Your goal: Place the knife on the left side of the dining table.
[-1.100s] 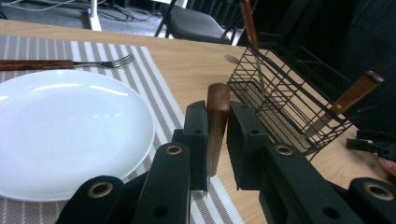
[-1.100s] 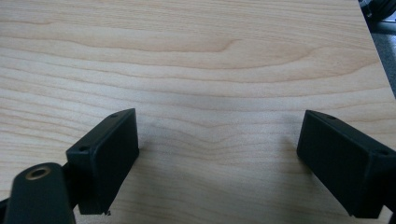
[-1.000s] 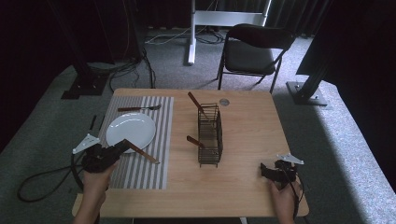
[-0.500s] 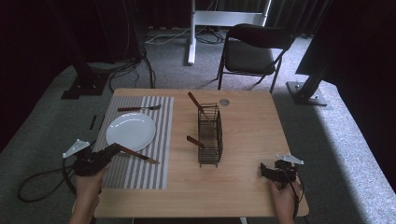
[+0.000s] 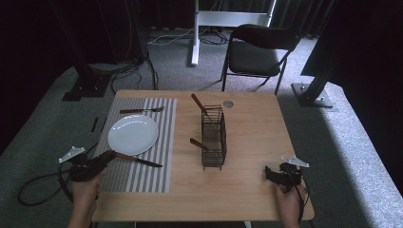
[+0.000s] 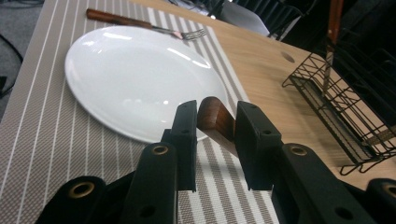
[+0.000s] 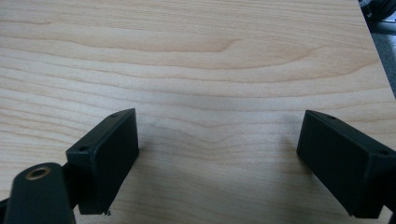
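1. In the high view, a wooden counter (image 5: 256, 142) filled the middle of the frame. A striped placemat (image 5: 142, 147) lay on its left part, with a white plate (image 5: 133, 134) on it and a fork (image 5: 141, 110) above the plate. A black wire basket (image 5: 213, 137) stood at the centre, with two wooden-handled utensils leaning in it. At lower left, the left gripper (image 5: 105, 156) reached over the mat's edge to the handle end of a knife (image 5: 138, 160), which lay just below the plate. At lower right, the right gripper (image 5: 268, 173) sat low over bare counter, well apart from the basket.

2. In the left gripper view, the jaws stood narrowly apart at lower centre with the knife's brown handle (image 6: 215, 120) between them. The right jaw appeared to touch the handle, while a thin gap showed at the left jaw. The plate (image 6: 140, 74) filled the upper left, the fork (image 6: 140, 23) lay along the top, and the basket (image 6: 345, 107) sat at the right.

3. In the right gripper view, the jaws were spread wide at the lower corners, holding nothing, over bare wood grain (image 7: 210, 70).
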A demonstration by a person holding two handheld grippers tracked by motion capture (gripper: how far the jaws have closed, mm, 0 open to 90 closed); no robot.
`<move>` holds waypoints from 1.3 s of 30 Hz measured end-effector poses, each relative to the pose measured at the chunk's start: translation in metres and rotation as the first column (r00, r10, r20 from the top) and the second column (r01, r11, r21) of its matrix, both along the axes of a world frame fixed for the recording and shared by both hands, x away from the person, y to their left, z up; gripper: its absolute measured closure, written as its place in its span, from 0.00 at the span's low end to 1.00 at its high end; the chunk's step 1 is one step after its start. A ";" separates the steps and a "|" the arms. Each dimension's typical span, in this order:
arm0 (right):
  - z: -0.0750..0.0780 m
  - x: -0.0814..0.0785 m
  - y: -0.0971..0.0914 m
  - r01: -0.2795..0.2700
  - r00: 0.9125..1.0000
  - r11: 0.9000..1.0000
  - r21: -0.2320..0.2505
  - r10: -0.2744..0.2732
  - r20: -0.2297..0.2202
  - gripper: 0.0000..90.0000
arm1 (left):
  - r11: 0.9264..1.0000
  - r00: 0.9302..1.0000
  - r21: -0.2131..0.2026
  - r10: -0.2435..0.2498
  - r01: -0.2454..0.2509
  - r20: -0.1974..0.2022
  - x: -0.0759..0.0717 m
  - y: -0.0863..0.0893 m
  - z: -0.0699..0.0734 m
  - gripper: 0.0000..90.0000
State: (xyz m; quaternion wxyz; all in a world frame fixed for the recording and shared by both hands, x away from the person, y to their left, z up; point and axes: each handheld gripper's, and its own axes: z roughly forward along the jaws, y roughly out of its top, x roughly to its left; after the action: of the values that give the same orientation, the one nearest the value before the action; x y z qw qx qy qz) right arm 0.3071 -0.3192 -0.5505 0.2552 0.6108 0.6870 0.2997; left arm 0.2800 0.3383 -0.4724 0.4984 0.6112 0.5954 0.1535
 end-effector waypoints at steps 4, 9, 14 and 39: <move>0.000 0.000 0.000 0.000 1.000 1.000 0.000 0.000 0.001 0.13 | 1.000 0.999 -0.001 0.029 -0.029 -0.022 0.001 0.005 -0.008 0.73; 0.000 0.000 0.000 0.000 1.000 1.000 0.000 0.000 0.000 0.13 | 0.998 0.996 0.005 0.056 -0.056 -0.063 0.004 0.010 -0.020 0.73; 0.000 0.000 0.000 0.000 1.000 1.000 0.000 0.000 0.000 0.13 | 0.997 0.993 -0.019 0.073 -0.075 -0.098 0.005 0.016 -0.031 0.72; 0.000 0.000 0.000 0.000 1.000 1.000 0.000 0.000 0.000 0.13 | 0.983 0.973 0.128 0.150 -0.128 -0.176 0.011 0.017 -0.057 0.65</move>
State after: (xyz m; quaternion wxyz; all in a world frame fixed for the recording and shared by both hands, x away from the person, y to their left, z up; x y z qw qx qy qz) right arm 0.3071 -0.3193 -0.5504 0.2550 0.6108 0.6871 0.2997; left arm 0.2912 0.3550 -0.5293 0.3927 0.6074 0.6705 0.1648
